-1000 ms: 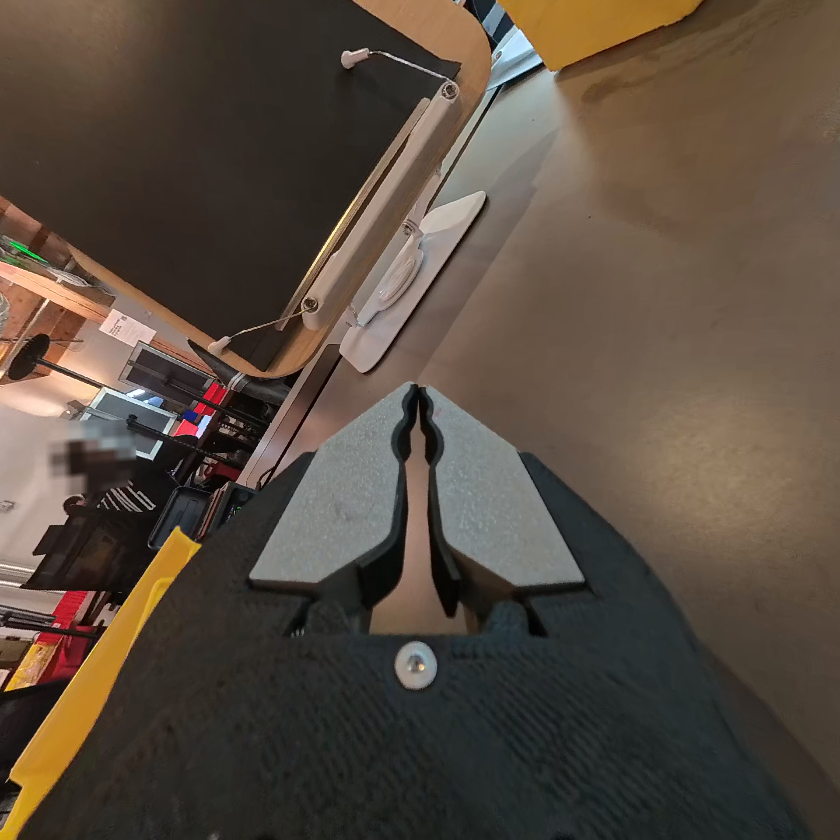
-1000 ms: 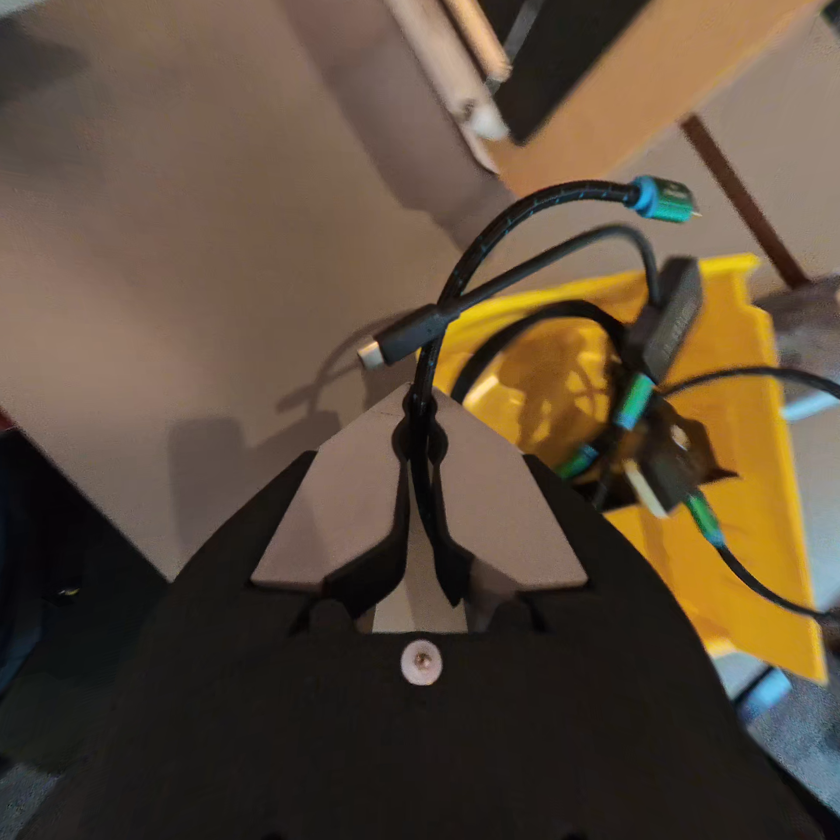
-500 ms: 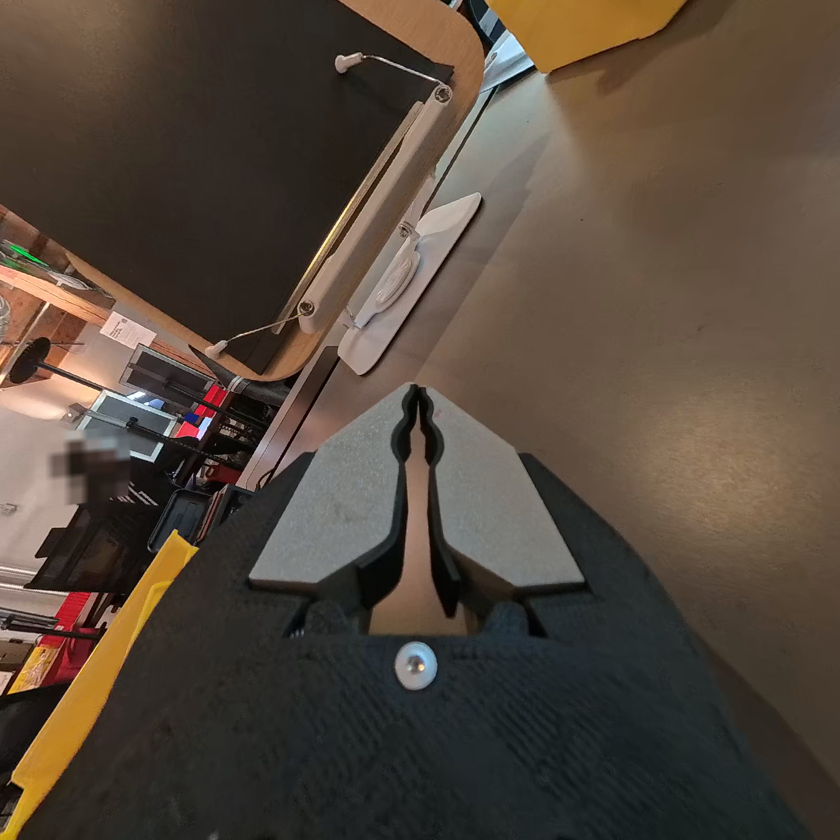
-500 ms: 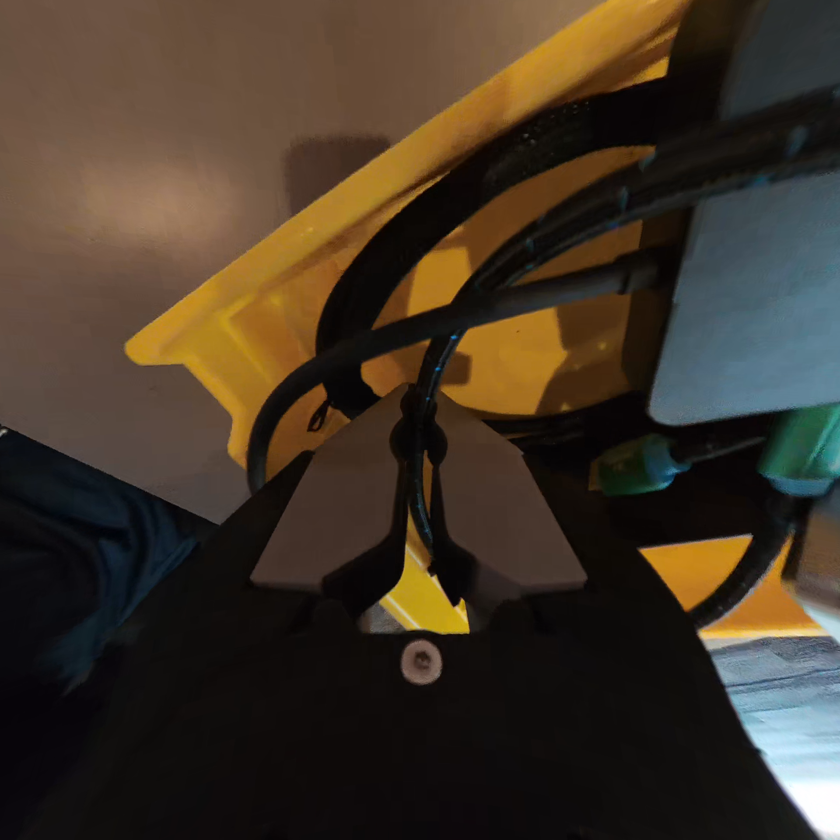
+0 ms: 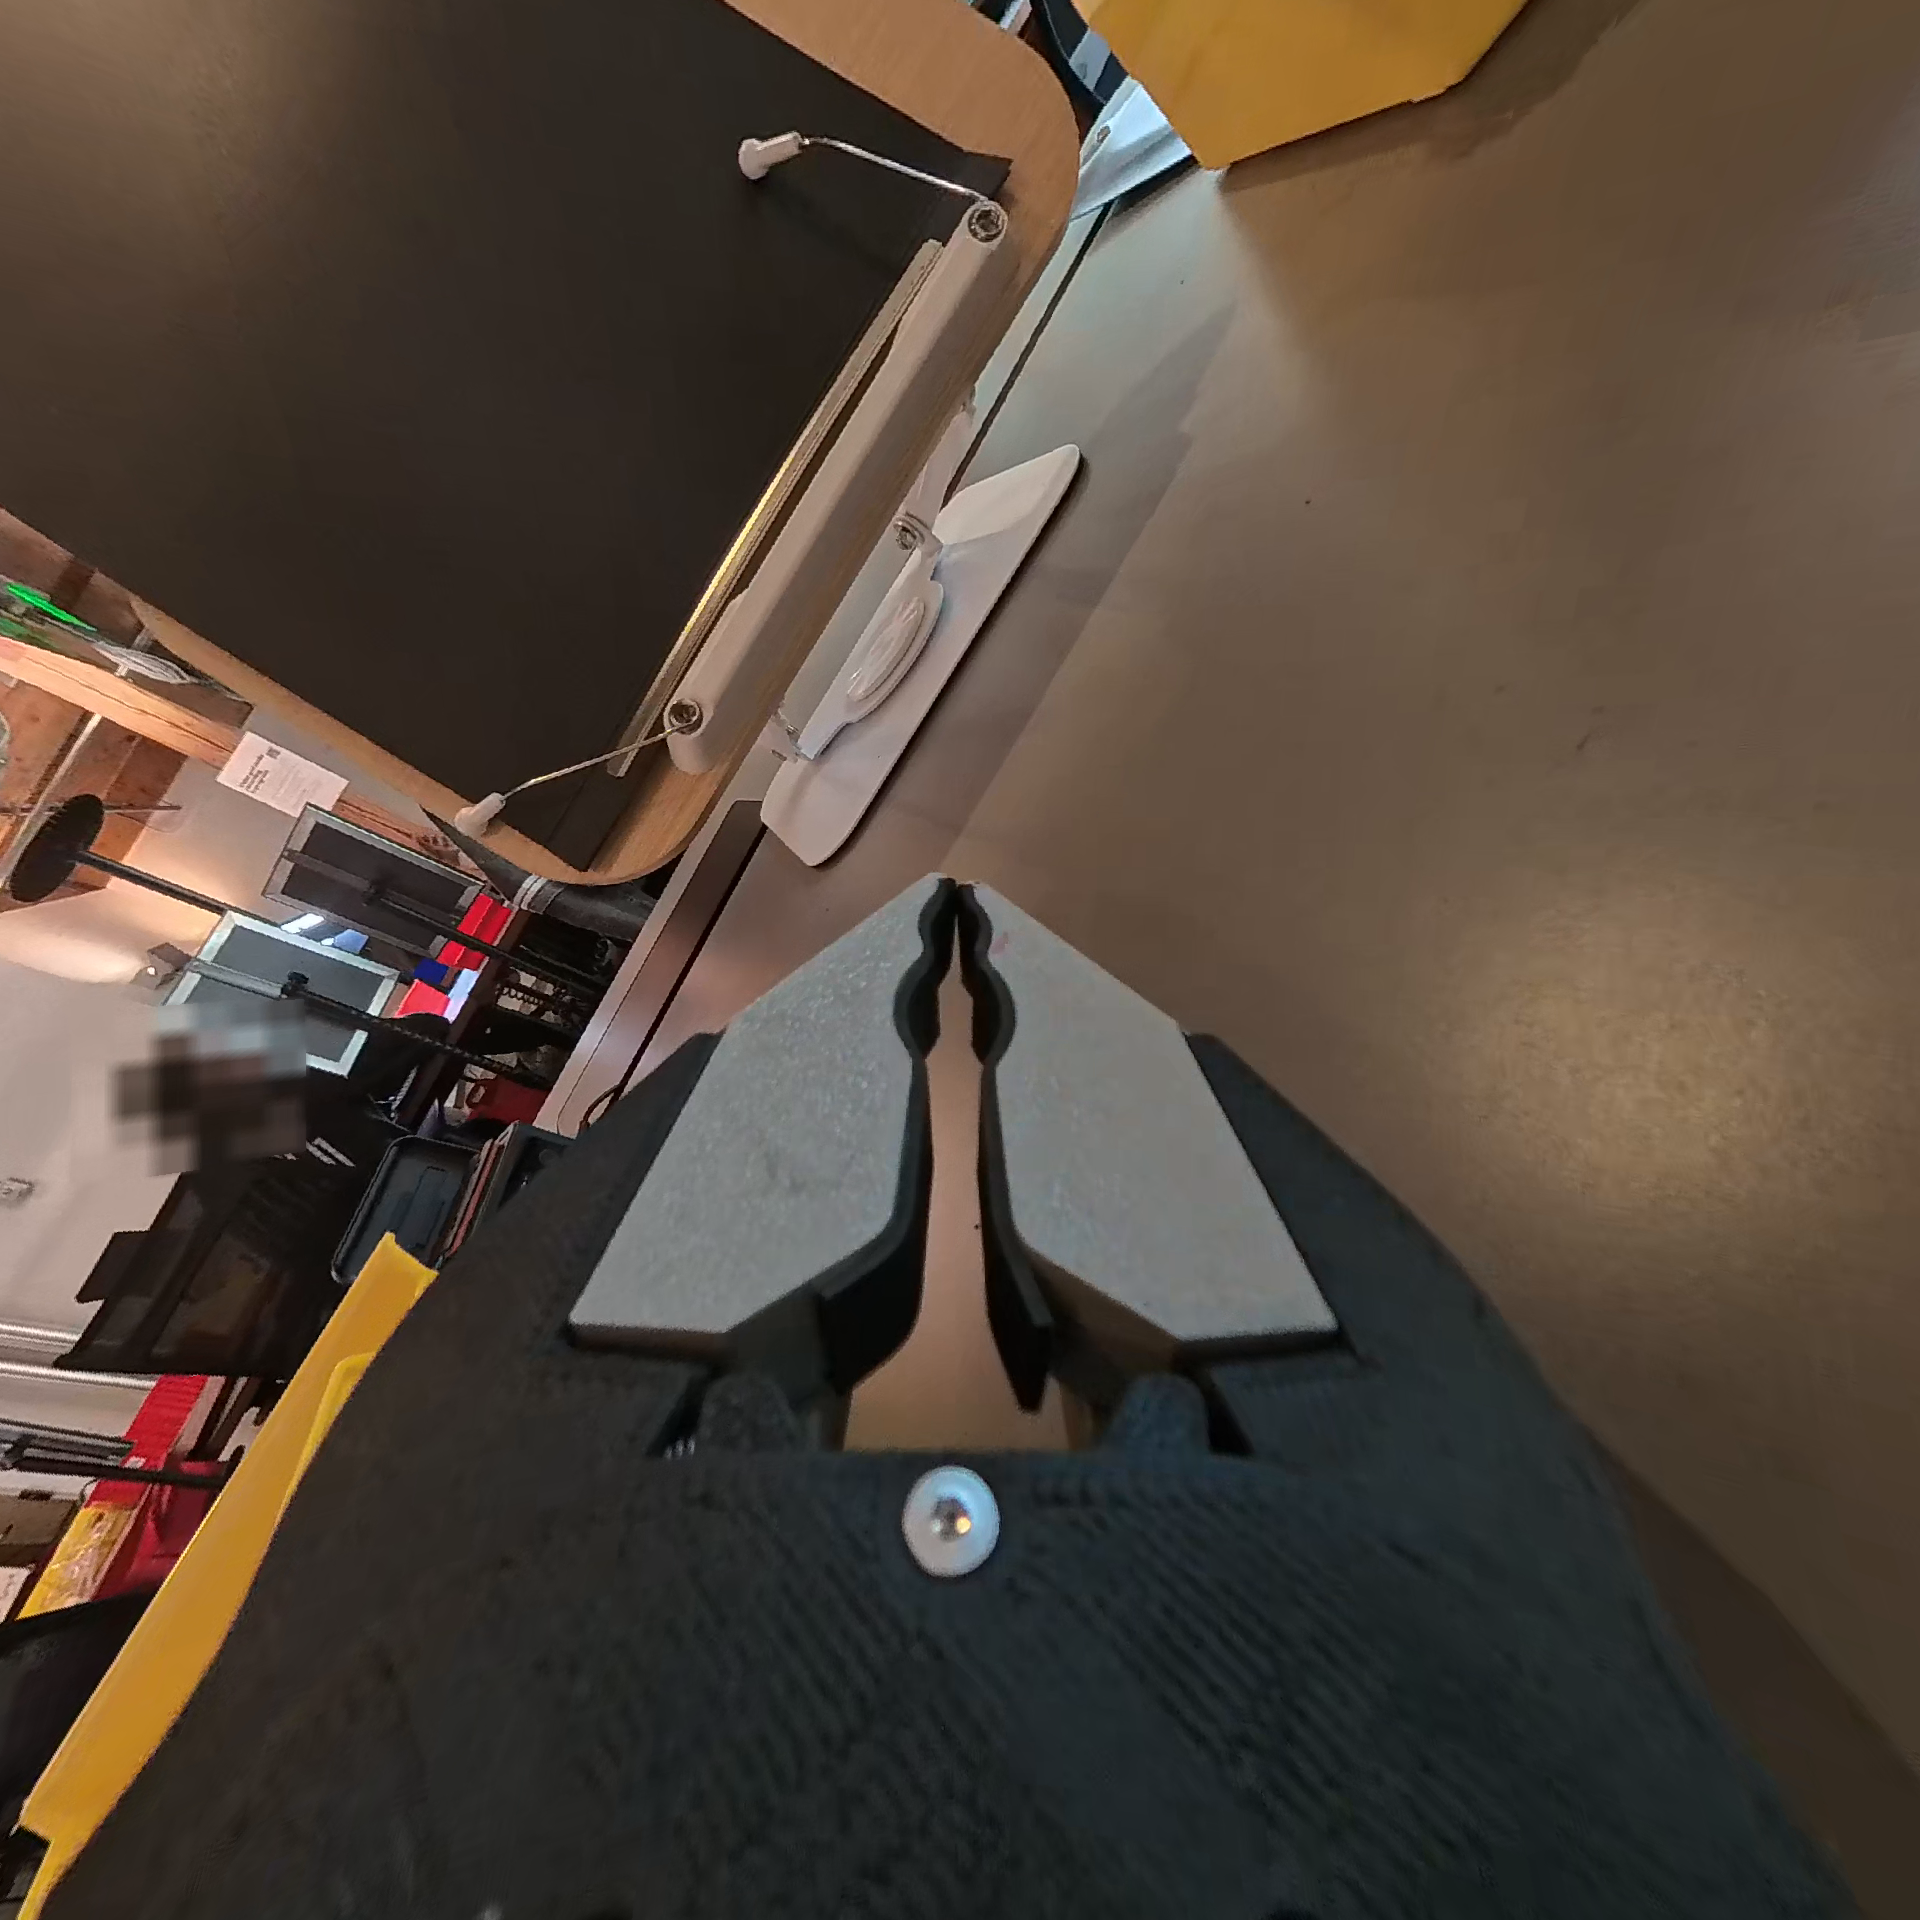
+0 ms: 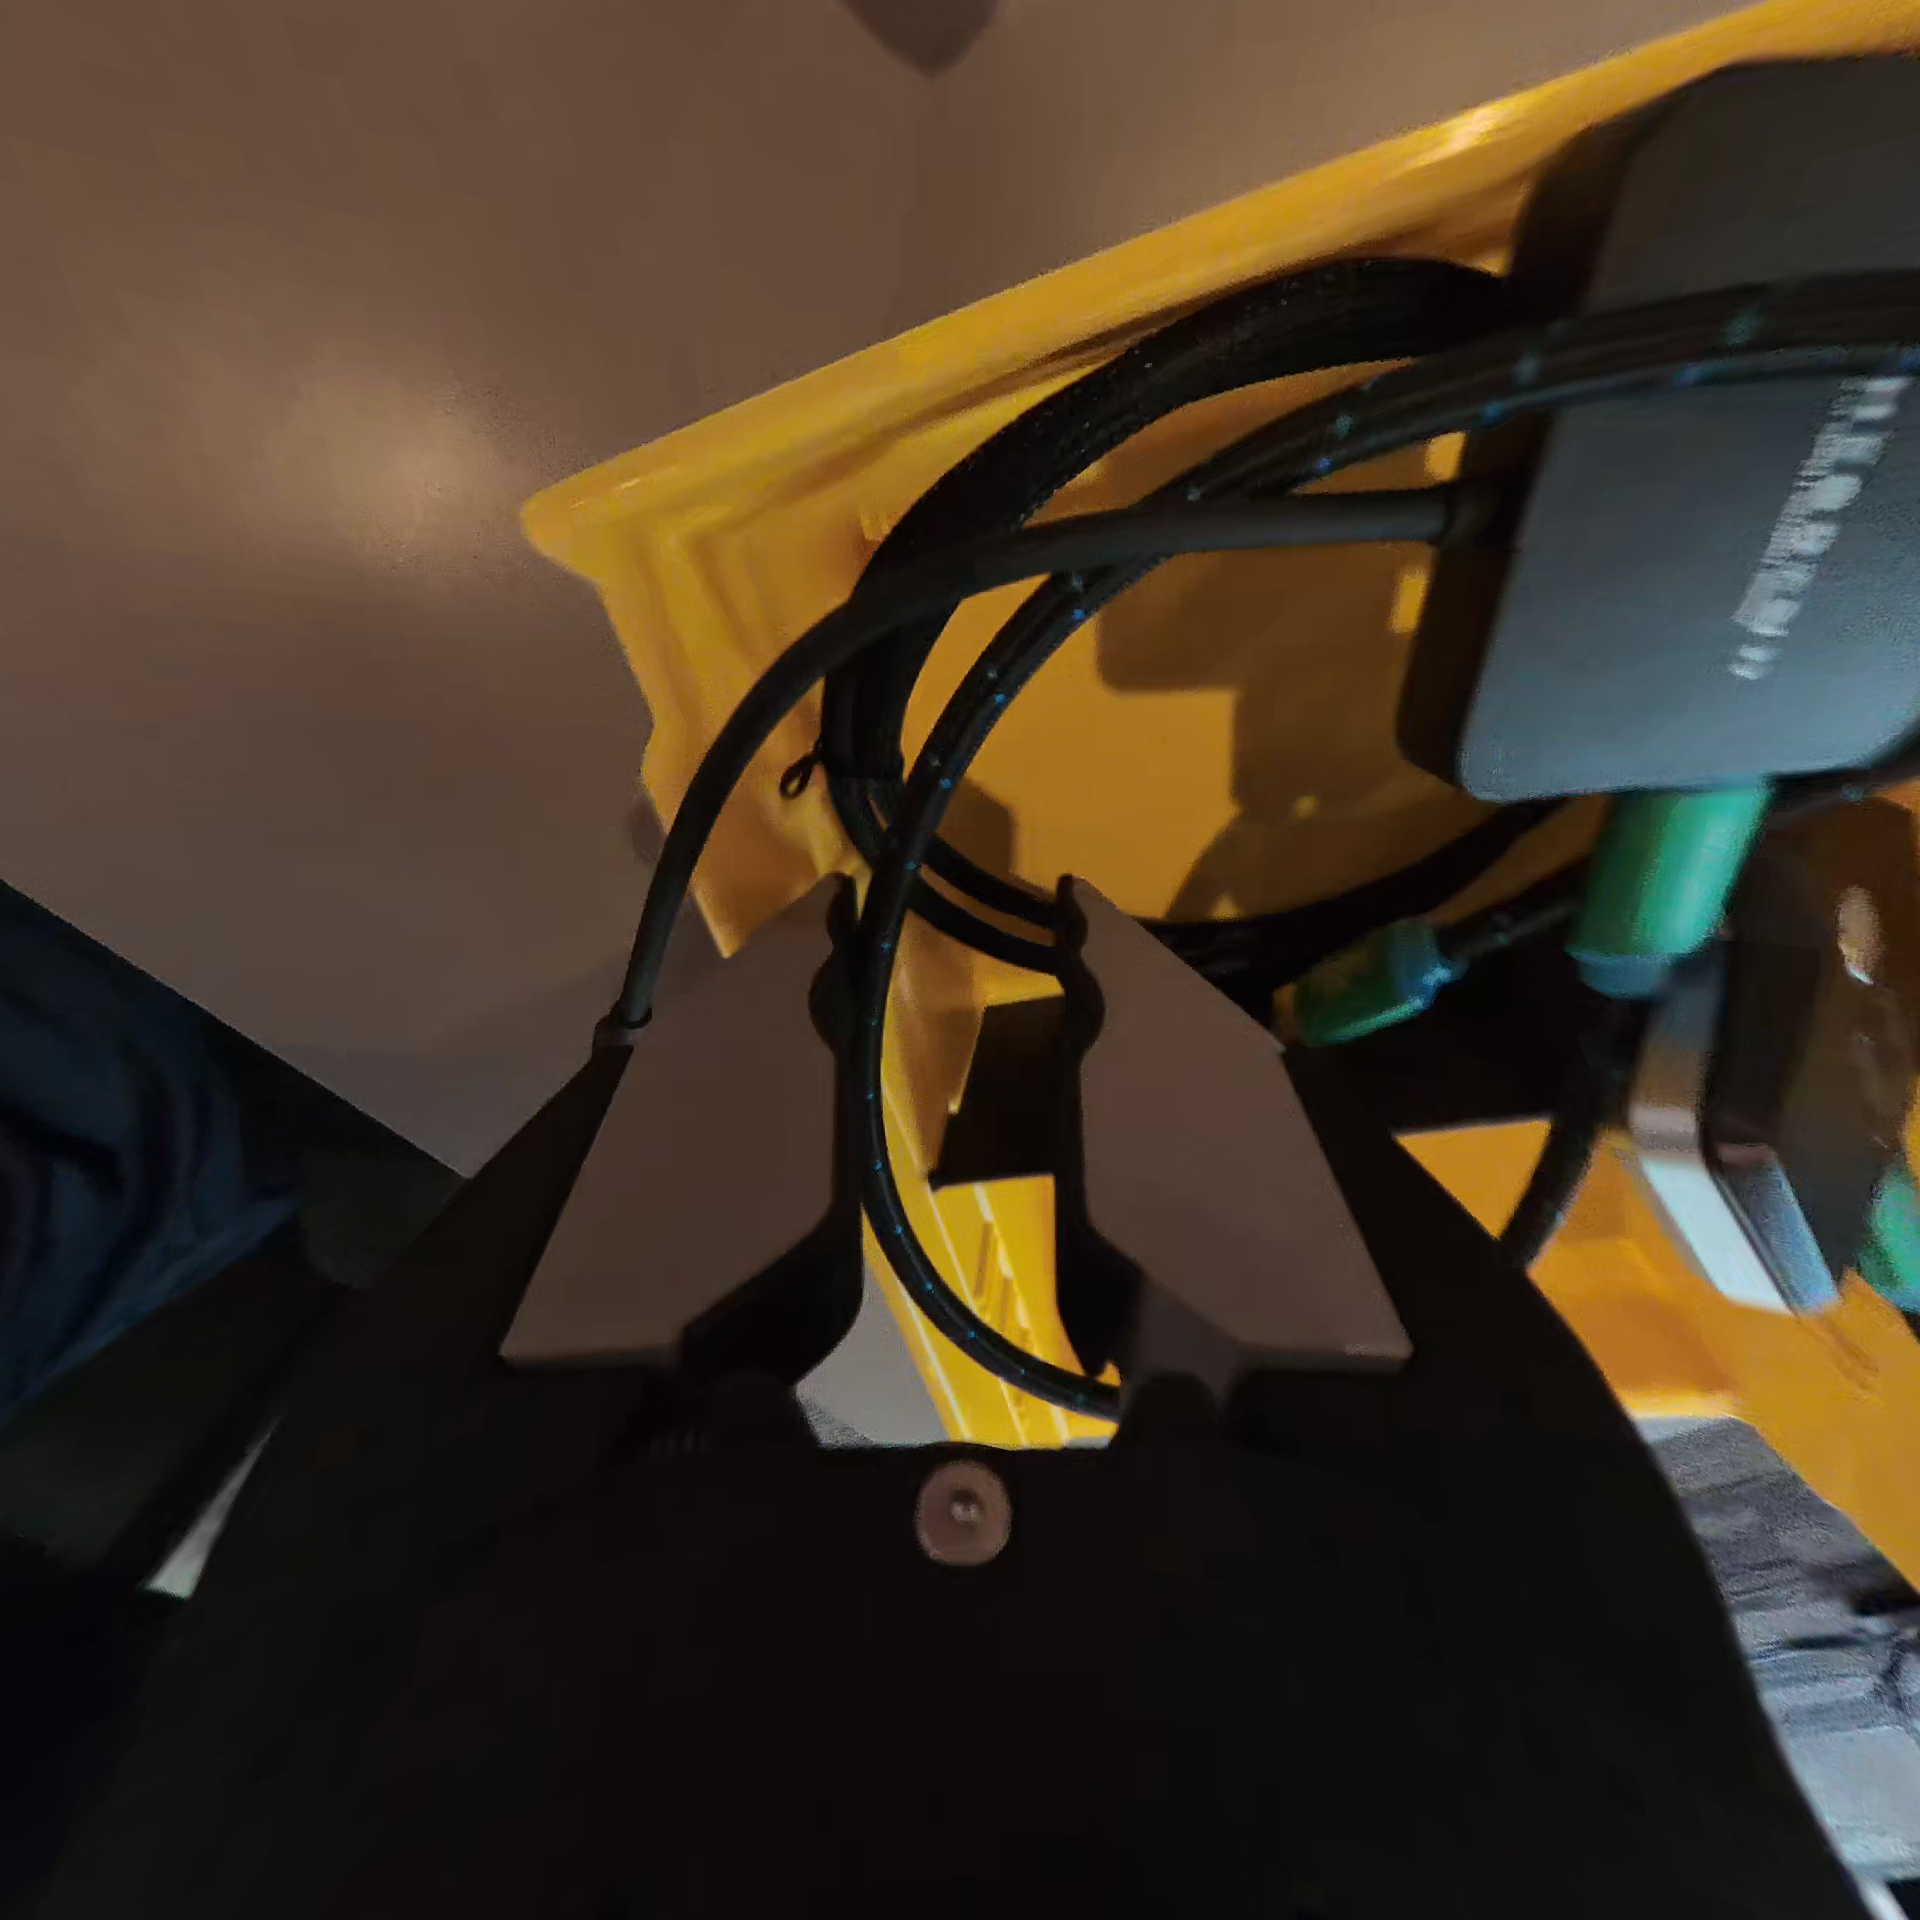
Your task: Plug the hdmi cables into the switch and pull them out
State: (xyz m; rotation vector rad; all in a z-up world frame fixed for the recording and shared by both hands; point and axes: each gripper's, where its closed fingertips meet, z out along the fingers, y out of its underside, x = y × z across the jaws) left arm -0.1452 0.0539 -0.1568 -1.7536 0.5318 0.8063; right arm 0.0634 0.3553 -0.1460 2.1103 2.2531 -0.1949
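In the right wrist view my right gripper (image 6: 956, 904) is open at the near corner of a yellow bin (image 6: 727, 582). A black braided cable with blue flecks (image 6: 878, 1039) runs loosely between the jaws, beside the left finger. The dark grey switch box (image 6: 1714, 468) lies in the bin at upper right, with cables looped under it. Green HDMI plugs (image 6: 1662, 883) (image 6: 1371, 982) lie below the box. A plain black cable (image 6: 665, 883) arcs past my left finger. My left gripper (image 5: 956, 894) is shut and empty above the brown table (image 5: 1507, 831).
A black board with a wooden rim (image 5: 416, 364) stands on a white stand (image 5: 914, 644) at the table's far edge. A yellow bin (image 5: 1299, 73) sits at the top and a yellow bin edge (image 5: 208, 1558) at lower left. Shelves and clutter lie beyond the table. The left gripper's tips are roughly 35 cm from the right gripper's.
My right gripper carried the braided cable down into the yellow bin and has now opened, letting go of it. My left gripper has hardly moved.
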